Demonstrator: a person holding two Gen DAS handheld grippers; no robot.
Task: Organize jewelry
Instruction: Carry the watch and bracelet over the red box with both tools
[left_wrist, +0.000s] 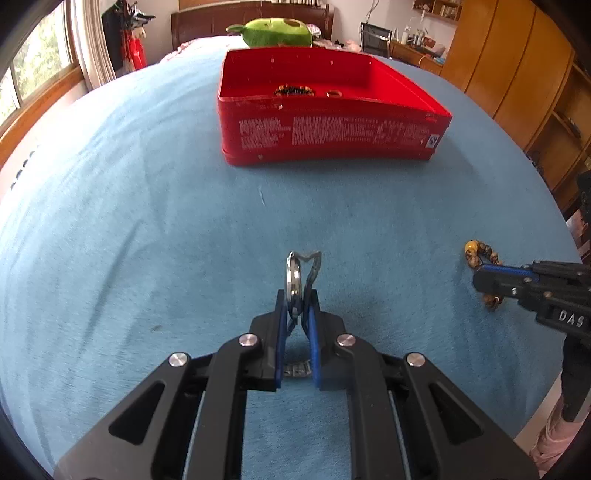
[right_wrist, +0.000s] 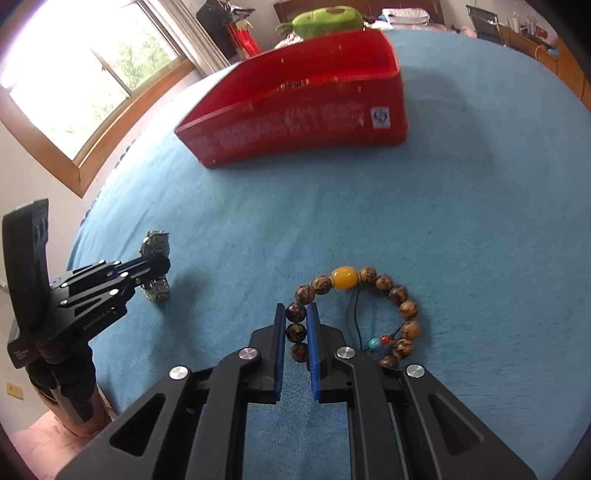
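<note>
My left gripper is shut on a silver metal watch, held edge-on just above the blue cloth; it also shows in the right wrist view. My right gripper is shut on the dark beads of a brown bead bracelet with a yellow bead, which lies on the cloth. The bracelet also shows in the left wrist view, with the right gripper on it. An open red box stands ahead, with a beaded piece and a ring inside.
A blue cloth covers the bed. A green plush toy lies behind the box. A window is on the left, wooden cupboards on the right. The left gripper shows at the left of the right wrist view.
</note>
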